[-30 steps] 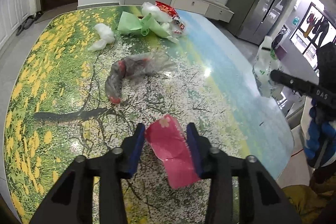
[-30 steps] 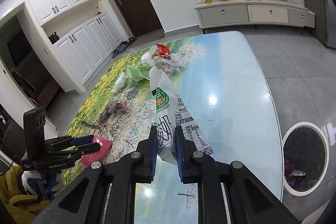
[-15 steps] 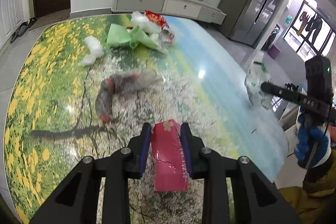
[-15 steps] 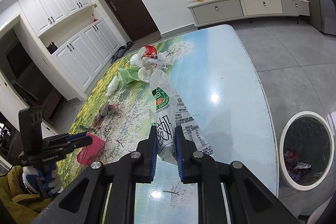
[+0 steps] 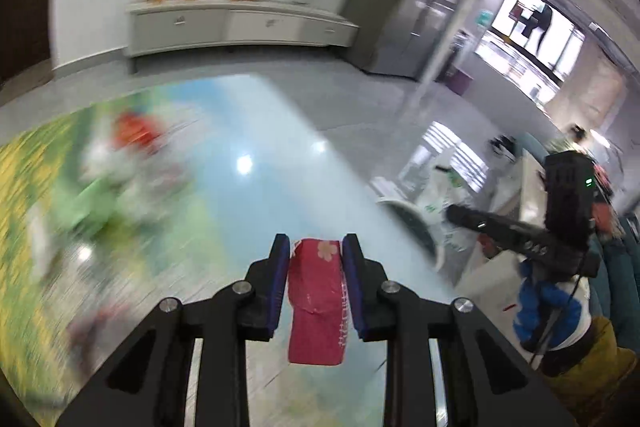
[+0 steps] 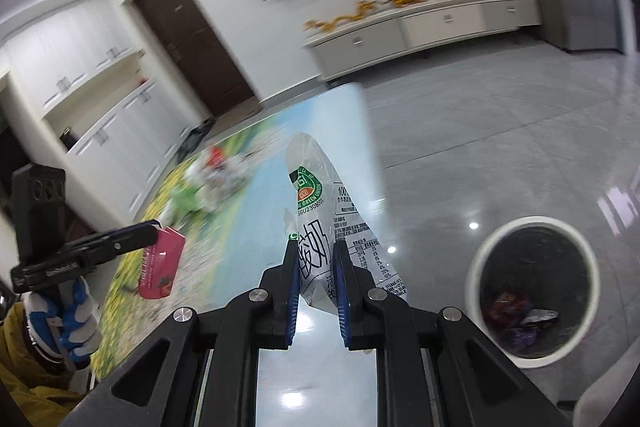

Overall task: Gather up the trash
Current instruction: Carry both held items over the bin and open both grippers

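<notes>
My left gripper [image 5: 315, 247] is shut on a pink packet [image 5: 316, 301] with a flower print, held in the air above the table; in the right wrist view the same pink packet [image 6: 162, 263] hangs from the left gripper [image 6: 154, 229]. My right gripper [image 6: 316, 253] is shut on a white printed plastic bag [image 6: 320, 195] that stands up between the blue pads. In the left wrist view the right gripper [image 5: 452, 213] holds that white bag [image 5: 434, 197] beyond the table's right edge. A round white-rimmed trash bin [image 6: 534, 291] stands on the floor at the right, with wrappers inside.
A blurred pile of trash [image 5: 120, 167] with green, white and red pieces lies at the far left of the picture-printed table [image 5: 256, 187]. A low white cabinet [image 5: 236, 27] lines the far wall. Grey tiled floor [image 6: 480, 115] lies around the bin. A gloved hand [image 6: 68, 315] holds the left gripper.
The left gripper closed on the pink packet, lifted it off the table and swung right. The right gripper moved with the white bag toward the bin, which now looks larger.
</notes>
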